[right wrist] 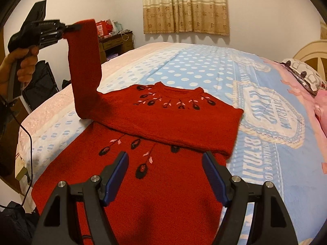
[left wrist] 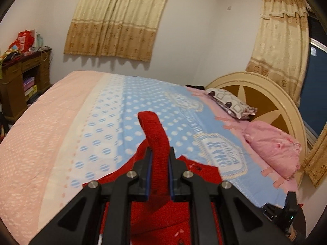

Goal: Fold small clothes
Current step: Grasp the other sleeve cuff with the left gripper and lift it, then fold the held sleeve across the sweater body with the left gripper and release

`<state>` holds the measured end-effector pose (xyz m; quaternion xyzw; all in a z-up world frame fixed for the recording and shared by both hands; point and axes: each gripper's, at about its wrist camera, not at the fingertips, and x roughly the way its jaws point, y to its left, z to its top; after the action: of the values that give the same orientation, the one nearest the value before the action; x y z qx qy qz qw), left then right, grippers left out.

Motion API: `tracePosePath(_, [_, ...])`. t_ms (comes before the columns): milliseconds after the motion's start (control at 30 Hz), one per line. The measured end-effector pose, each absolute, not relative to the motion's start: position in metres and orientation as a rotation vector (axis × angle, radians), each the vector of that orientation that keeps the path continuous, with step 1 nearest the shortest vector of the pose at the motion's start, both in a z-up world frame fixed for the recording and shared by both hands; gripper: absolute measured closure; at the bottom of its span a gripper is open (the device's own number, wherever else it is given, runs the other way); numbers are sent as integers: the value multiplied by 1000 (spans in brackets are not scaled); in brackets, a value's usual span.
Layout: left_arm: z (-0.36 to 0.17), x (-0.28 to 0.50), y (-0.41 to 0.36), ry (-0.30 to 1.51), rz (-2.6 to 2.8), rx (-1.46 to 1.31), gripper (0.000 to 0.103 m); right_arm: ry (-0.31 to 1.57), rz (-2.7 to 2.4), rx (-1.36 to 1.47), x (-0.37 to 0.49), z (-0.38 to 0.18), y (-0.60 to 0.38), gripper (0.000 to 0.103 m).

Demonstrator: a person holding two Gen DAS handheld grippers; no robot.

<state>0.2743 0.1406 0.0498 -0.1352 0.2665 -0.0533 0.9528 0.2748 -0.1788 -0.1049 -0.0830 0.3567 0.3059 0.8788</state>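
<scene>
1. A red knitted sweater with embroidered black and pink flowers point(right wrist: 163, 110) lies flat on the bed, neckline toward the far side. One sleeve is already folded across the chest, its cuff end reaching the garment's right edge.

2. The other red sleeve point(right wrist: 85, 65) stands almost upright off the sweater's left shoulder, lifted clear of the bed. In the left wrist view its cuff point(left wrist: 157, 138) sticks up between the blue pads.

3. The left gripper point(right wrist: 70, 27) is clamped on that cuff, its jaws nearly together with the knit pinched between them; a hand point(right wrist: 25, 65) holds its handle above the bed's left side.

4. The right gripper point(right wrist: 165, 175) hovers over the sweater's lower body with its jaws standing wide apart and nothing between them.

5. The blue bedspread with white polka dots and a cream crest point(right wrist: 235, 85) lies under the sweater, with plenty of bare cover to the right and beyond the neckline. A pale pink quilt point(left wrist: 40, 126) covers the far side.

6. The bed's left edge runs close beside the sweater's hem, with dark bags on the floor below.

7. A patterned grey-and-white pillow point(left wrist: 231, 102) and a pink pillow point(left wrist: 273, 145) lie against the cream and brown headboard point(left wrist: 265, 94).

8. A brown wooden desk point(left wrist: 22, 77) against the wall holds boxes in its open shelves and red gift bags point(left wrist: 25, 39) on top.
</scene>
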Motion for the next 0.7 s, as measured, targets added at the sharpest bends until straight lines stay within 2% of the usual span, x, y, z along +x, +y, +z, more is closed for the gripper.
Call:
tracePosePath(333, [58, 309, 77, 536, -225, -272, 90, 752, 606, -134, 273, -110, -200, 28])
tracePosePath(700, [12, 346, 4, 637, -295, -208, 90, 782, 567, -85, 277, -124, -223, 28])
